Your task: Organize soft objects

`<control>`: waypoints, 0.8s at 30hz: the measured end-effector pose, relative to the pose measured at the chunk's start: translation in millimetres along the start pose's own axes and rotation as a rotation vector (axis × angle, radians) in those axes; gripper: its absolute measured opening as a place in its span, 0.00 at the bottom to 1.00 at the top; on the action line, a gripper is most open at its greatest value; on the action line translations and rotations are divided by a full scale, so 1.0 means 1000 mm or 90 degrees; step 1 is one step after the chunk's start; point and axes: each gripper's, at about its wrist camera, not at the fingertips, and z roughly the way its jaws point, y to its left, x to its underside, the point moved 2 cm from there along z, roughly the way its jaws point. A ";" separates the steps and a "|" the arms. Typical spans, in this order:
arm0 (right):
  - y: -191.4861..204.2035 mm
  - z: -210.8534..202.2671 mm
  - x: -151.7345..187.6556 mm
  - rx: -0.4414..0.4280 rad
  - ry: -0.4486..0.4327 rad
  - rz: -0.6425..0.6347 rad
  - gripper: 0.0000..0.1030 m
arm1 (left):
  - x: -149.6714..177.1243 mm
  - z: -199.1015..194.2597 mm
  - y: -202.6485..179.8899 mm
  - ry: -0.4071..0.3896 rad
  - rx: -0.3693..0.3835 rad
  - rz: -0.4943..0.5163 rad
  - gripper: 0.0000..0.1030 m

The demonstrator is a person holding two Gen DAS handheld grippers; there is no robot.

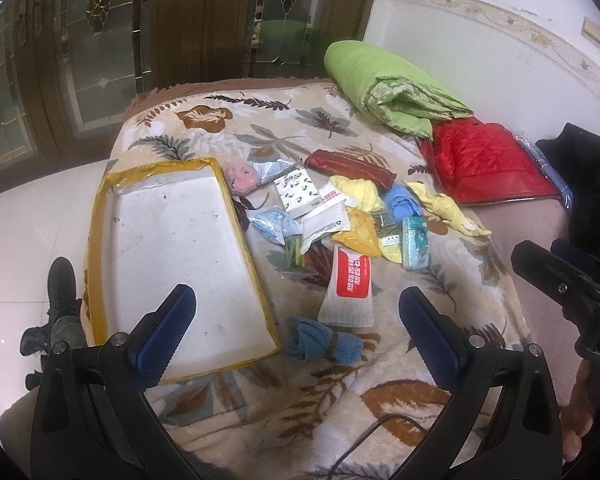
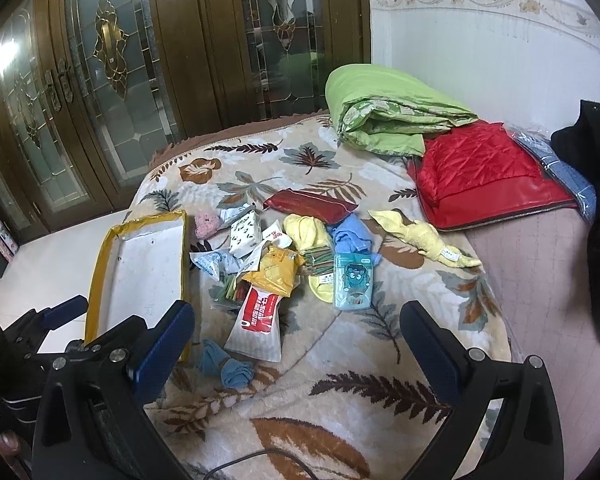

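Left tool (image 1: 298,332), fingers spread wide and holding nothing, poised above the near edge of a bed covered by a leaf-patterned blanket (image 1: 400,392). Right tool (image 2: 298,346), likewise wide apart and unloaded, over the same blanket; its dark body also shows at the right margin of the left wrist view. Between and just beyond the left tool's fingers lies a rolled blue sock (image 1: 324,343), touching the lower end of a white pouch with a red label (image 1: 350,286). To the left, a shallow white tray with yellow-taped rim (image 1: 100,236) lies flat on the blanket, nothing in it. Beyond the pouch, a loose heap of soft items and packets: yellow packet (image 1: 360,236), teal packet (image 1: 415,242), white tissue pack with leaf print (image 1: 298,192), pink fuzzy piece (image 1: 242,178), blue cloth (image 1: 404,204), yellow cloth (image 1: 448,210), dark red pouch (image 1: 350,168). At the far corner, a folded green quilt (image 1: 384,88) rests beside a red quilted bag (image 1: 484,160). Background: wooden doors with leaded glass (image 2: 112,80).
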 end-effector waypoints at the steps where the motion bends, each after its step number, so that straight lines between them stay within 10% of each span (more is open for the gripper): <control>1: 0.000 0.000 0.000 0.001 -0.001 -0.001 0.99 | 0.000 0.001 0.001 0.000 0.000 0.000 1.00; 24: -0.019 0.056 -0.002 -0.058 0.061 0.050 0.96 | -0.006 0.041 0.002 0.037 0.086 0.013 1.00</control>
